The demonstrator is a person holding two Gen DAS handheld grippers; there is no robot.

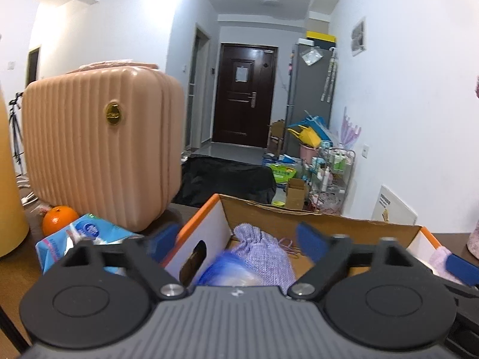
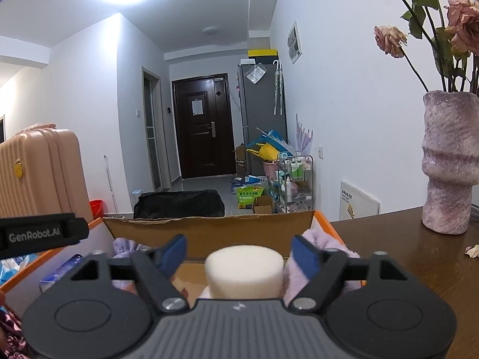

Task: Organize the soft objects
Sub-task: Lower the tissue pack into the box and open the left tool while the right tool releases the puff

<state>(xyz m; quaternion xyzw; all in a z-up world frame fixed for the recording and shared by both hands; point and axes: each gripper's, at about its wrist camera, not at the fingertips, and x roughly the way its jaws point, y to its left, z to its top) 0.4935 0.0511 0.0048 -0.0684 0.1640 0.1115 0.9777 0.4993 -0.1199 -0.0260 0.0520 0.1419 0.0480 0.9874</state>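
- Presently, the cardboard box (image 2: 209, 229), orange-edged, sits on the dark table (image 2: 404, 257) and receives the soft objects; it appears light and stiff-walled, so it likely needs no steadying.
- The lilac knit pouch (image 1: 263, 254) lies inside the box toward its left side. It looks limp and light; take hold at the gathered neck or pinch the mid-body.
- The pale fluffy cloth (image 2: 317, 240) rests against the right wall of the box. It will compress readily; grip a bunched fold, not an edge.
- The white foam cylinder (image 2: 244, 270) stands upright in the box, centred between the right claw's jaws. It is probably very light and springy; clamp across its side wall gently.
- The right gripper (image 2: 239, 252) has jaws spread apart, clear of the cylinder on both sides.
- The left gripper (image 1: 236, 239) has jaws spread wide over the box, clamped on nothing.
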